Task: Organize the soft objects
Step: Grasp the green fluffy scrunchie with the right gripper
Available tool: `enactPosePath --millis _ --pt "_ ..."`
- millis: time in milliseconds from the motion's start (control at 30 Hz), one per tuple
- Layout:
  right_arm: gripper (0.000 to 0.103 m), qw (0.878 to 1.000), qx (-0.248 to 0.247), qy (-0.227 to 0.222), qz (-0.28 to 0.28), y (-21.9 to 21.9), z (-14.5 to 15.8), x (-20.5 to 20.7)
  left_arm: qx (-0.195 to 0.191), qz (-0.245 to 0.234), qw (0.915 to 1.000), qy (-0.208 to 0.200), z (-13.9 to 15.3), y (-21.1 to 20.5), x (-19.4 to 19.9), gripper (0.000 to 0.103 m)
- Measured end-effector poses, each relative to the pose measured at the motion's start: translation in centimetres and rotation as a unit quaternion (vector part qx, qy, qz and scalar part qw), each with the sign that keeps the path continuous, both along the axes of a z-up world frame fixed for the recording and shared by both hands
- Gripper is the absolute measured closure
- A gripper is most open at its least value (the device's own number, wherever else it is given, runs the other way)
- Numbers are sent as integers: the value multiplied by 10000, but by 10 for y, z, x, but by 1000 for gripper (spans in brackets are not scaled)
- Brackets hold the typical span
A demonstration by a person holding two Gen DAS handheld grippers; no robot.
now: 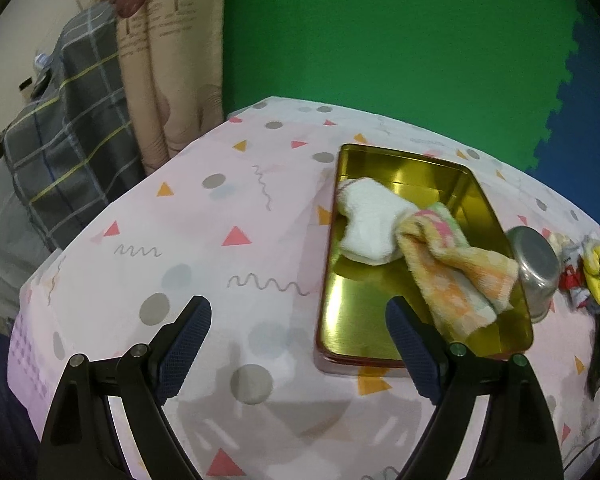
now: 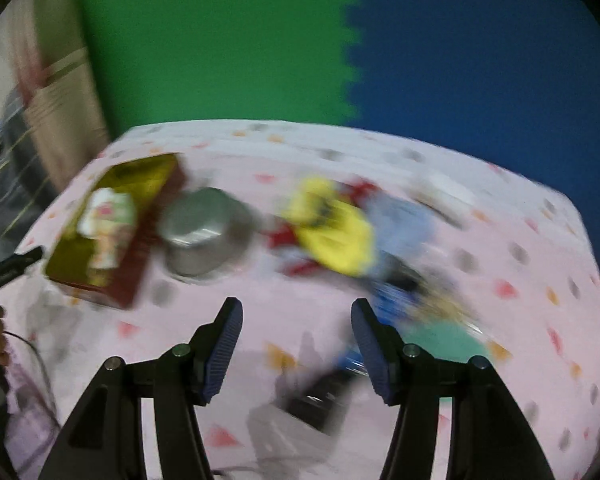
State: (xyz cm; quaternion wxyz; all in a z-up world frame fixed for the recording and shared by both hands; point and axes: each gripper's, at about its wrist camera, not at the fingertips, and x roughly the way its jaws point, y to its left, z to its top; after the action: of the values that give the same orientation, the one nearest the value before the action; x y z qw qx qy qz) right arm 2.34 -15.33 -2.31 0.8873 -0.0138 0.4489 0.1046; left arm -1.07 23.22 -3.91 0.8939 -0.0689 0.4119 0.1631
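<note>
Cloths lie in the gold tin (image 1: 404, 168) on the patterned surface (image 1: 228, 216): a white cloth (image 1: 372, 220) at the tin's left wall, and an orange-and-pink checked towel (image 1: 456, 276) touching it and draped toward the tin's right rim. An overturned metal bowl (image 1: 538, 264) stands just beside that rim, outside the tin. Beyond the bowl, a pile of small things rests on the surface, with a yellow soft item (image 1: 596, 276) on top.

The left gripper (image 1: 300, 344) hangs over the surface at the tin's near corner, its fingers (image 1: 188, 348) spread wide with nothing between them.

The right wrist view is heavily blurred. The right gripper (image 2: 296, 344) has its fingers (image 2: 224, 348) released and apart, empty, over bare surface just before the pile. There the yellow item (image 2: 332, 228) lies on red and light blue pieces (image 2: 404, 212), with dark blue and teal things (image 2: 440, 340) nearer the fingers; what these are cannot be told. The tin (image 2: 112, 276) and bowl (image 2: 200, 232) sit to the left.
</note>
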Motion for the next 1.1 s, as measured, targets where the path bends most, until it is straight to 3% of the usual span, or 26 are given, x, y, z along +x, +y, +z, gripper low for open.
enactPosePath --millis 133,300,533,800,900,1100 --pt "45 9979 -262 246 -542 -61 -21 -10 105 -137 9998 -40 5 -11 0 16" --pt "45 9952 -255 474 -818 -99 -44 -15 100 -376 9992 5 10 -31 4 16" --pt "45 9947 18 462 -923 -108 -64 1 118 -1087 9940 -19 22 -85 12 15" --pt "46 9947 337 337 -908 -109 -76 11 -207 -2049 9786 36 21 -168 28 14" --pt "72 9954 403 285 -825 -110 -77 7 -190 -2404 9705 72 16 -203 31 14" --pt "84 9952 448 198 -843 -117 -76 -6 -242 -3121 9495 210 3 -265 33 14"
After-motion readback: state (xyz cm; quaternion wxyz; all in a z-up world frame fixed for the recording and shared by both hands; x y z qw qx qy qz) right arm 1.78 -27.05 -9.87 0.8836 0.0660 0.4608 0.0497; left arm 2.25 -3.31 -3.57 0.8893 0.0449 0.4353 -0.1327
